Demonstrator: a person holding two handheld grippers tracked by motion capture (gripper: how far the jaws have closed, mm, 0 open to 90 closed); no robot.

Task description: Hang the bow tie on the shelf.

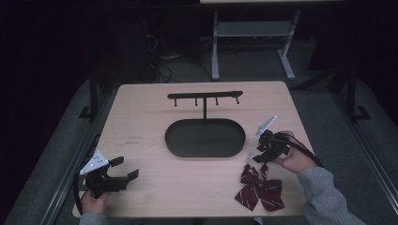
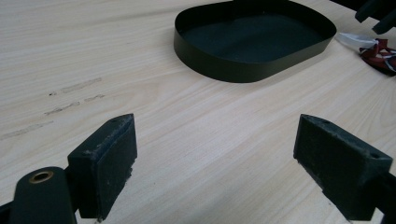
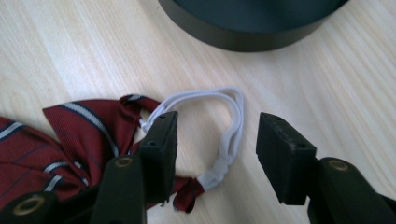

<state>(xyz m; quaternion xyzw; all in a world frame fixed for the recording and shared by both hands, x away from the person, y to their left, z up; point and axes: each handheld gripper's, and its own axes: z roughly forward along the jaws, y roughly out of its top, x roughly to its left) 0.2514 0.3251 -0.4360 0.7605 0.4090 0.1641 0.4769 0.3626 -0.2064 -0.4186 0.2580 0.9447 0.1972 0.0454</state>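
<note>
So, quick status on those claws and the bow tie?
Right claw open, straddling bow tie's white elastic loop. Left claw open, idle. Nothing in the way.

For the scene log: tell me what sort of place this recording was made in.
Probably a lab or workshop set up for recording, not a home. A plain wooden table stands on grey floor in a dark room; cables trail behind it beside another table's white metal legs. Handheld grippers work it.

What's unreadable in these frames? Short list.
- Bow tie: right gripper view, cut off by the left edge and part hidden behind a jaw.
- Elastic loop: high view, too small, half under the right gripper.
- Stand hooks: high view, too small.
- Tray: left gripper view, far rim cut off.
</note>
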